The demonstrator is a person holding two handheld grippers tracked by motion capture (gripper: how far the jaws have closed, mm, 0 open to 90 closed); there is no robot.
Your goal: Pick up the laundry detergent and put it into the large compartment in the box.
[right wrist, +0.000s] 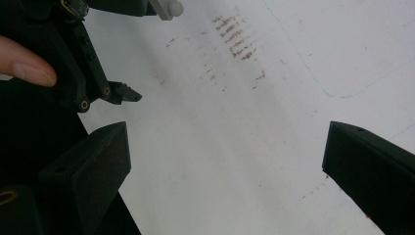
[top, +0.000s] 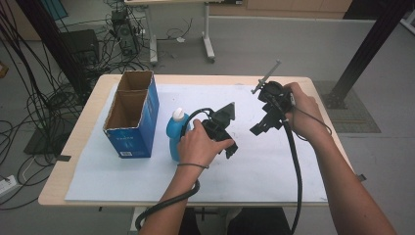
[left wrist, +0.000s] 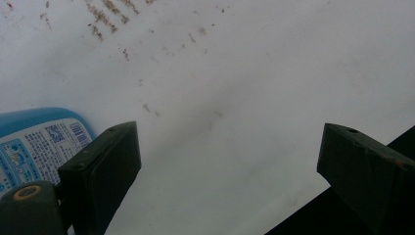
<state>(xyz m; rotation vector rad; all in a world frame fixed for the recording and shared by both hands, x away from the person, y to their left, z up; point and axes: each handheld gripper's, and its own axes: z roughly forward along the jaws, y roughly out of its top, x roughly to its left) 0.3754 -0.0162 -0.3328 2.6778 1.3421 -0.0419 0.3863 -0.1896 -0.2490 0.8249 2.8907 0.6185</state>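
At the left of the white-covered table (top: 274, 171) stands an open blue cardboard box (top: 133, 117). Beside it we see the upright blue plastic bottle with a white cap (top: 175, 131), its long axis vertical, just left of our left gripper (top: 226, 142), the nearer one, fingers spread and empty. Our right gripper (top: 262, 126) hovers well apart, fingers spread too.

- We find print on the blue bottle's (left wrist: 34, 142) label: a square code, a barcode and lines of small text, all too fine to read.
- We see a pale logo and a small white label on the blue carton's (top: 128, 142) front, neither legible.
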